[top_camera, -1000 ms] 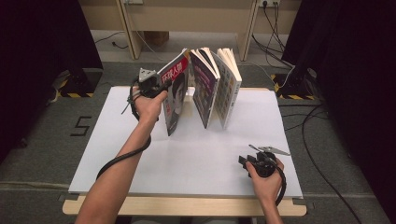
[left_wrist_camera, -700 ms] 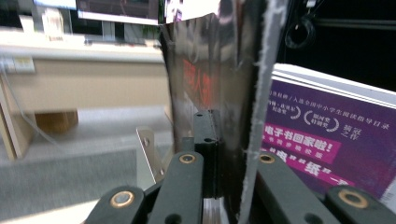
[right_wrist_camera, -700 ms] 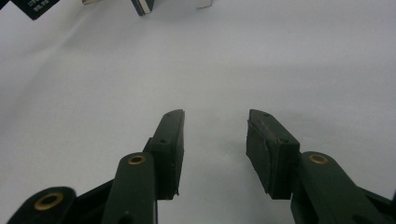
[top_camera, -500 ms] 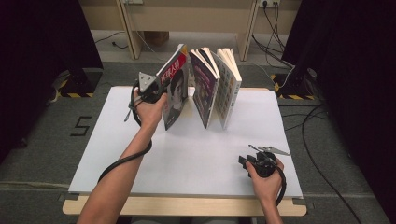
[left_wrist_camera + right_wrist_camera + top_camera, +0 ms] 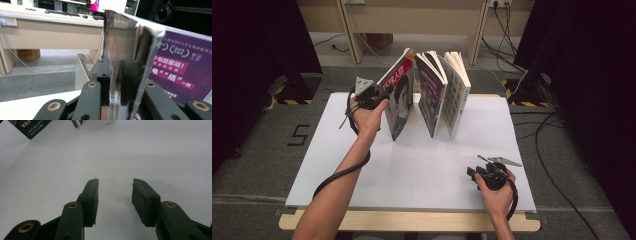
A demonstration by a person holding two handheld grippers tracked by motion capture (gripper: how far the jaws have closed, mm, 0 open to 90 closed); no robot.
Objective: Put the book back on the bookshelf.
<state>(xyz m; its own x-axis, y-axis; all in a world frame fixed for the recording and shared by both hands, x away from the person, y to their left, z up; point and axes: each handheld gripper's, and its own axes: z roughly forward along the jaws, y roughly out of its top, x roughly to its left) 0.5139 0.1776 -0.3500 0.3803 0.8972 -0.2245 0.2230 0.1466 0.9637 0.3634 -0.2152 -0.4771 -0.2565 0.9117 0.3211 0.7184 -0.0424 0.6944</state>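
From the high view, the left gripper [image 5: 379, 97] sits at the near edge of the leftmost of three upright books: a glossy paperback with a red title and a dark portrait on its cover [image 5: 398, 100], standing tilted on the white-topped desk [image 5: 422, 165]. The left gripper view adds what the high camera cannot: the book's shiny cover edge [image 5: 125, 62] rises between the black fingers [image 5: 103, 82], which have just been opening; the left finger lies against the cover, though whether the right one still presses is hard to tell, as the blurred cover hides it. Just beyond the fingers stands the purple-covered middle book [image 5: 180, 70].

The right gripper [image 5: 484, 172] rests on the desk, well apart from the books. Its own view shows its fingers [image 5: 91, 195] parted with bare white surface between them.
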